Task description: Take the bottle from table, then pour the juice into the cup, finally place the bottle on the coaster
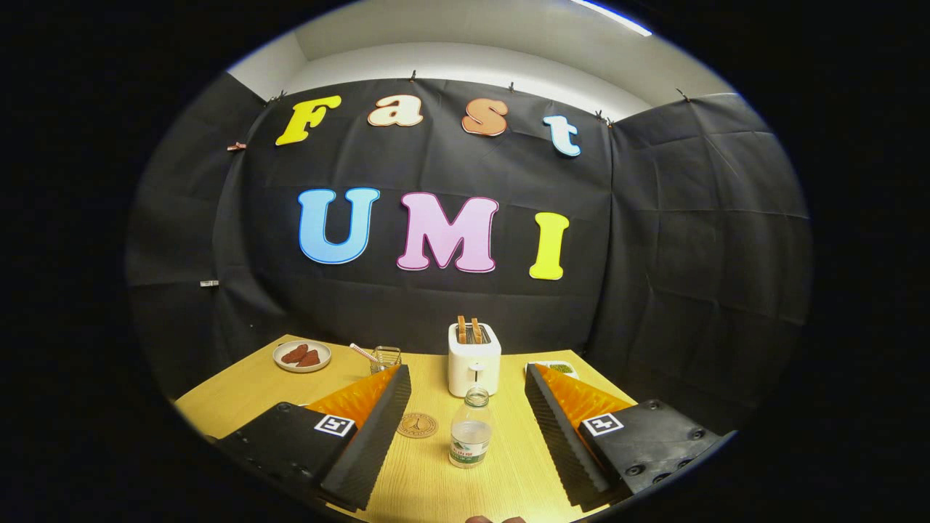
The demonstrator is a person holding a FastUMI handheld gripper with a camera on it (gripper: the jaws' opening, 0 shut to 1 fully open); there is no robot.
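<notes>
Bottle [470, 428] stands upright and uncapped on the table [240, 392], seen from the claw's own camera; it sits in the gap between the two fingers of the claw [467, 378], touching neither. Those fingers are spread wide and hold nothing. Just left of the bottle lies the round coaster [417, 425]; beyond the bottle stands a toaster [474, 357], and farther left of the bottle a glass cup [386, 357] with a straw. Judging by its clear thin wall, the bottle is probably light, squeezable and slick, with liquid low inside. A moderate grip at mid-body, about the label, seems safest against spilling from the open neck.
</notes>
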